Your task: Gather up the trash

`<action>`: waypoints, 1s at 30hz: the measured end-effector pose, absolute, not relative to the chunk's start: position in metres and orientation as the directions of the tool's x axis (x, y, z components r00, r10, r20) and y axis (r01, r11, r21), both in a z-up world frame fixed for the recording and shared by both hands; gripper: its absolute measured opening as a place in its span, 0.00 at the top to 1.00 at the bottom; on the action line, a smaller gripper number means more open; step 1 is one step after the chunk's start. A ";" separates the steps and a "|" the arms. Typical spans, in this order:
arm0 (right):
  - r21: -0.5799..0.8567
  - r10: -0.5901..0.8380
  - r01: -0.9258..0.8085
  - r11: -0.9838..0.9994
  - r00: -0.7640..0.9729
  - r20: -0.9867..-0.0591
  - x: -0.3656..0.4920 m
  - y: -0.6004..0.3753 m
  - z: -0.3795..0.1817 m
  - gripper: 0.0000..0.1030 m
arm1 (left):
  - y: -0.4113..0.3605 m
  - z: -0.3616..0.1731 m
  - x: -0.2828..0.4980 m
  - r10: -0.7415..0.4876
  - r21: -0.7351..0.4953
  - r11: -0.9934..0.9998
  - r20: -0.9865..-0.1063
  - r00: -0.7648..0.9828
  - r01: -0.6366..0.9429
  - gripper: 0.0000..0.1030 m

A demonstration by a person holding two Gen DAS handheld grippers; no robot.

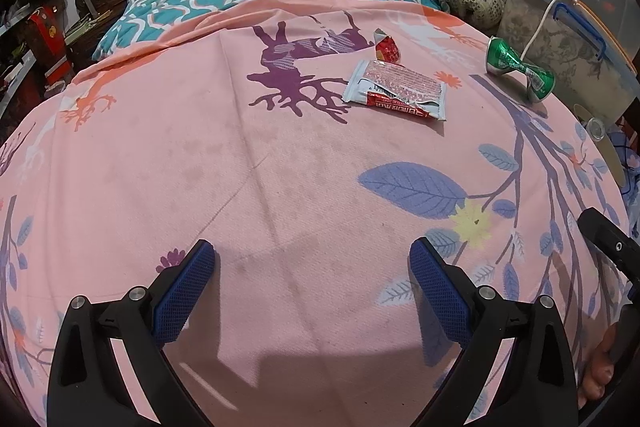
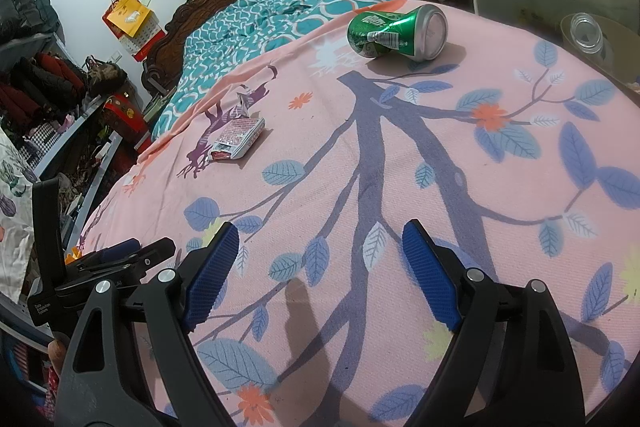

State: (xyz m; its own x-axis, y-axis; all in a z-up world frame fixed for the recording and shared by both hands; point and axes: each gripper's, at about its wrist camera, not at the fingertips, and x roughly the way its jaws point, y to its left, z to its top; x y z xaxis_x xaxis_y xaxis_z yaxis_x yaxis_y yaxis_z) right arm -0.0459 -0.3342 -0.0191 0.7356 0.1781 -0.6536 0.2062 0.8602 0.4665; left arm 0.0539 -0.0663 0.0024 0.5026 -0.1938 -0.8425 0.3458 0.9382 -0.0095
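- A bed covered by a pink printed sheet (image 1: 240, 167) is seen in both views; every place below is given relative to the crushed green can (image 2: 396, 33), which lies on its side on that sheet near the far right edge.
- A clear storage bin (image 1: 568, 59) with a blue handle is seen just beyond the can, with a white cable draped over it; whether it is meant to receive the trash cannot be told.
- A white-and-red snack wrapper (image 1: 396, 91) lies flat on the sheet, to the left of the can and well apart from it.
- A small crumpled red wrapper (image 1: 386, 49) lies just beyond the flat wrapper, also left of the can.
- The left tool (image 1: 312, 287) is held with jaws spread wide and nothing between them, low over bare sheet, well short of the can.
- The right tool (image 2: 320, 267) is likewise spread and empty, nearer the can than the wrappers.
- Progress is judged as barely begun: all three pieces remain uncollected, and nothing is gripped.
- The small red wrapper is shown clearly only by the left wrist view; in the right wrist view it is largely hidden behind the flat wrapper.
- The can's silver end and a clear cup (image 2: 586, 31) to its right are shown best by the right wrist view.
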 end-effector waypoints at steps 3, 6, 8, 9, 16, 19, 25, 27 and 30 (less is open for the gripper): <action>0.467 0.178 0.206 0.860 0.736 -0.653 -0.046 -0.334 -0.019 0.19 | -0.065 0.002 0.054 -0.192 -0.010 0.940 -0.843 0.503 0.342 0.09; 0.466 0.178 0.206 0.860 0.736 -0.653 -0.046 -0.333 -0.019 0.19 | -0.064 0.002 0.055 -0.192 -0.014 0.941 -0.843 0.502 0.337 0.09; 0.467 0.178 0.206 0.860 0.736 -0.653 -0.046 -0.334 -0.019 0.19 | -0.064 0.002 0.055 -0.192 -0.015 0.942 -0.843 0.502 0.335 0.09; 0.467 0.178 0.206 0.860 0.736 -0.653 -0.046 -0.334 -0.019 0.19 | -0.064 0.002 0.055 -0.192 -0.015 0.942 -0.843 0.503 0.334 0.09; 0.467 0.178 0.206 0.860 0.736 -0.653 -0.046 -0.334 -0.019 0.19 | -0.063 0.002 0.056 -0.192 -0.015 0.943 -0.843 0.503 0.334 0.09; 0.466 0.177 0.207 0.860 0.736 -0.653 -0.046 -0.333 -0.019 0.19 | -0.064 0.002 0.056 -0.192 -0.015 0.942 -0.843 0.503 0.334 0.09; 0.466 0.177 0.207 0.860 0.736 -0.653 -0.046 -0.334 -0.020 0.19 | -0.063 0.005 0.056 -0.189 -0.014 0.945 -0.839 0.510 0.327 0.09; 0.466 0.177 0.207 0.860 0.736 -0.653 -0.046 -0.333 -0.019 0.19 | -0.063 0.005 0.055 -0.189 -0.014 0.946 -0.838 0.512 0.325 0.09; 0.466 0.177 0.207 0.860 0.736 -0.653 -0.046 -0.333 -0.019 0.19 | -0.063 0.005 0.055 -0.188 -0.015 0.946 -0.837 0.514 0.323 0.09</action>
State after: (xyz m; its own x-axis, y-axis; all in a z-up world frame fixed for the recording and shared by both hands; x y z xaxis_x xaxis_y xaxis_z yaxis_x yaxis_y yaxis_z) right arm -0.0462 -0.3331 -0.0194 0.7363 0.1769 -0.6531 0.2068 0.8602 0.4662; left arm 0.0550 -0.0633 0.0052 0.5136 -0.1881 -0.8371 0.3227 0.9464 -0.0147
